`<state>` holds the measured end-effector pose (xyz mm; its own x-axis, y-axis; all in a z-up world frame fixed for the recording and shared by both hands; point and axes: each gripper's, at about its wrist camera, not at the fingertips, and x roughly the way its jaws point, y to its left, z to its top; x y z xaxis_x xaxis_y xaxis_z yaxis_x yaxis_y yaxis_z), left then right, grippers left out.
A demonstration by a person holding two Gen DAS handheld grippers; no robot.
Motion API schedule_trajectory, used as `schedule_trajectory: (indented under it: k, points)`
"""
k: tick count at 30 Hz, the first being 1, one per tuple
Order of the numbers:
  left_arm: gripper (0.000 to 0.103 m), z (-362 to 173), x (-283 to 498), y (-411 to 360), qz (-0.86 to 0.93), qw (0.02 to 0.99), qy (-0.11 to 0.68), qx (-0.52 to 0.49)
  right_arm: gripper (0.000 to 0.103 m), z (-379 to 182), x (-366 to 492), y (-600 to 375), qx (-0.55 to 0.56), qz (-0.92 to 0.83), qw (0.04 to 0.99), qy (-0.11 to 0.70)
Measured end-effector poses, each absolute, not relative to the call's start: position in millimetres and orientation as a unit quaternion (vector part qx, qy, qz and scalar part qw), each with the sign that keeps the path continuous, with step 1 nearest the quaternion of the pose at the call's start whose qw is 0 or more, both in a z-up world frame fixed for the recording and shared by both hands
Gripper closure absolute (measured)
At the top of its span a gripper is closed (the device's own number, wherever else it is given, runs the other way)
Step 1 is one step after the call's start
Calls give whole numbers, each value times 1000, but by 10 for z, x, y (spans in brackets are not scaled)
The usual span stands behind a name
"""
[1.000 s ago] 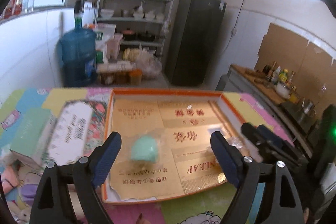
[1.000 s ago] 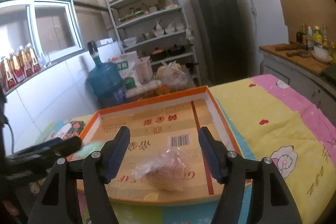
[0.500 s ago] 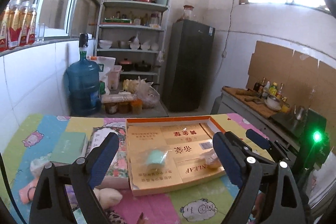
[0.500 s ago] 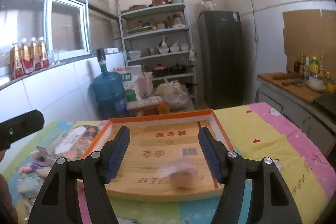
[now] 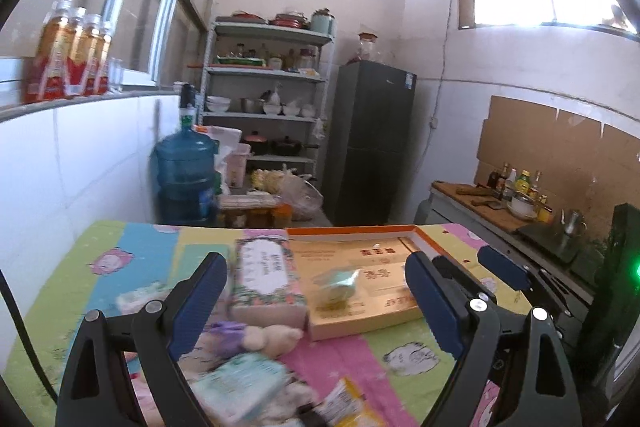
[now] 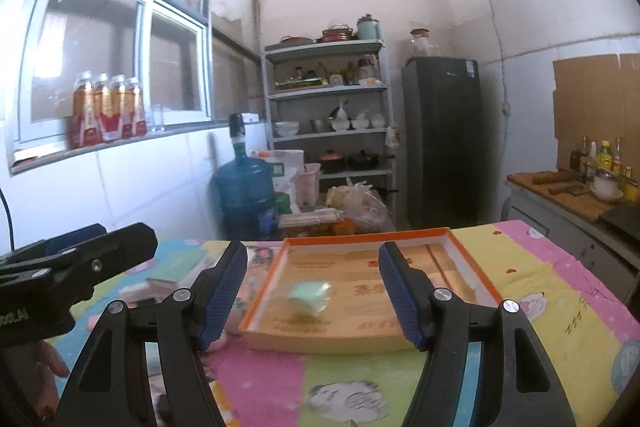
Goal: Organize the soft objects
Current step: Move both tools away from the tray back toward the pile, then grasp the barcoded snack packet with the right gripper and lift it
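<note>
A shallow orange-rimmed cardboard tray [image 6: 472, 269] lies on the cartoon-print cloth-covered desk [image 6: 560, 291], with a plastic-wrapped mint-green soft ball [image 6: 308, 301] in it. Left of the tray lies a floral-patterned rectangular box [image 5: 266, 285]; before that, a cream plush toy [image 5: 272, 337].

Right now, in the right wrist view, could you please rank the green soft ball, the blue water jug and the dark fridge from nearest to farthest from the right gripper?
1. Green soft ball, in the orange tray, between the right gripper's open jaws.
2. Blue water jug, beyond the table, left.
3. Dark fridge, back wall, right.
</note>
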<state>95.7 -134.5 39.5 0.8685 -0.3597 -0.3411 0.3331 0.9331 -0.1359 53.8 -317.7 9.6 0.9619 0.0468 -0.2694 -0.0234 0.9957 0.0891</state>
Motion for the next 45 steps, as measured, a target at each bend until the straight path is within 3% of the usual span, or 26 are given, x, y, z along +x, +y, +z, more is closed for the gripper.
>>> schedule_trajectory:
  k: [19,31,45]
  points:
    - [12,276,105,-103,-105,984,131,-55,33,8,-112,-2037,30,77,987,140]
    - [12,-60,-124,519,-74,981,154,-87,33,-161,-395,-1745,6,84,985,151]
    - [12,-512,82,542,-97,969,205,-96,33,-692,-300,-1809,-1,99,972,211]
